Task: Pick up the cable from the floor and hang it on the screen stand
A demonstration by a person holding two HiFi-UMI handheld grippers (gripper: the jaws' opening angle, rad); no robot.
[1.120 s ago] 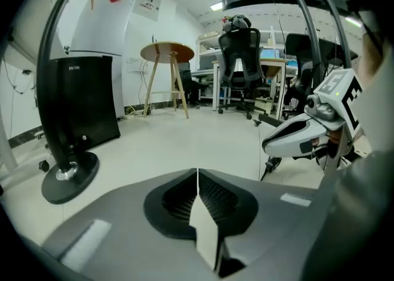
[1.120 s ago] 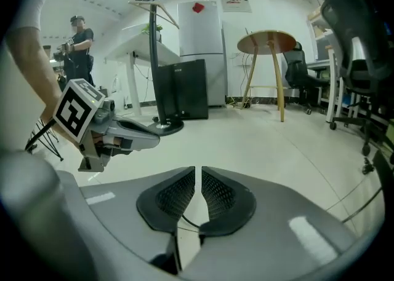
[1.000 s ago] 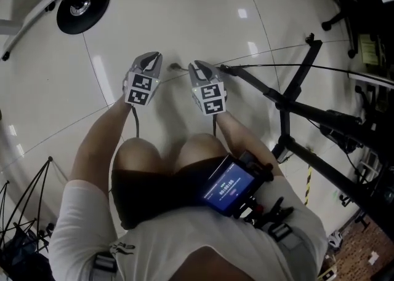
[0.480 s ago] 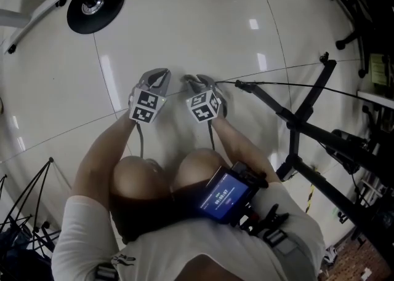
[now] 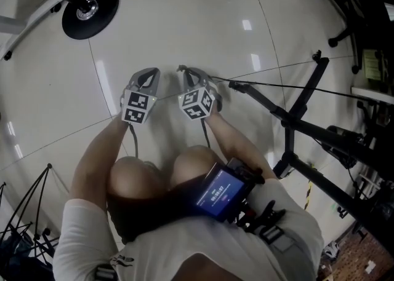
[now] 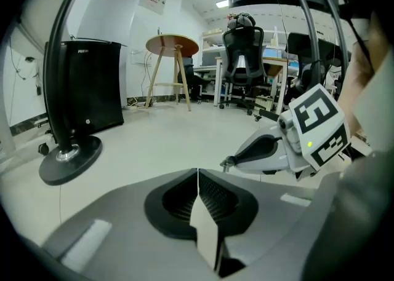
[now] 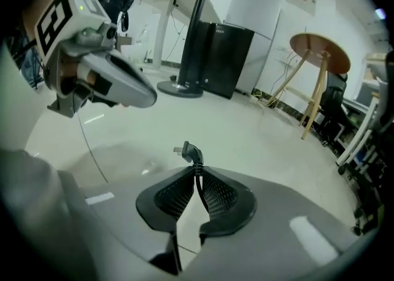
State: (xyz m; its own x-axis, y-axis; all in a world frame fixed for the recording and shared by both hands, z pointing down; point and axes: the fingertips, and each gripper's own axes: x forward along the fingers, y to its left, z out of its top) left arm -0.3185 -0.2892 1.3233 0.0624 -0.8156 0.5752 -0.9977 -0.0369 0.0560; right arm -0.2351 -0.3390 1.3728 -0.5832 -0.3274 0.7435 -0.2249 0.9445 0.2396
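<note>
The cable's black plug [image 7: 188, 151] sticks out just beyond the tips of my right gripper [image 7: 198, 173], and its cord runs back between the jaws. Those jaws are closing, and their tips pinch the cord. In the head view the right gripper [image 5: 186, 73] is low over the pale floor, with the plug [image 5: 180, 68] at its tip. My left gripper [image 5: 150, 73] sits beside it to the left, shut and holding nothing [image 6: 197, 173]. The black screen stand [image 5: 294, 115] spreads its legs to the right.
A round black base [image 5: 89, 8] with a pole lies far left, also in the left gripper view [image 6: 71, 158] beside a black box [image 6: 92, 83]. An office chair [image 5: 340, 3] is at the far right. The person's knees [image 5: 160, 169] are just behind the grippers.
The plug lay on the floor between the two grippers. My right gripper opened at it, then closed on the cord behind the plug. The left gripper stayed shut alongside.
</note>
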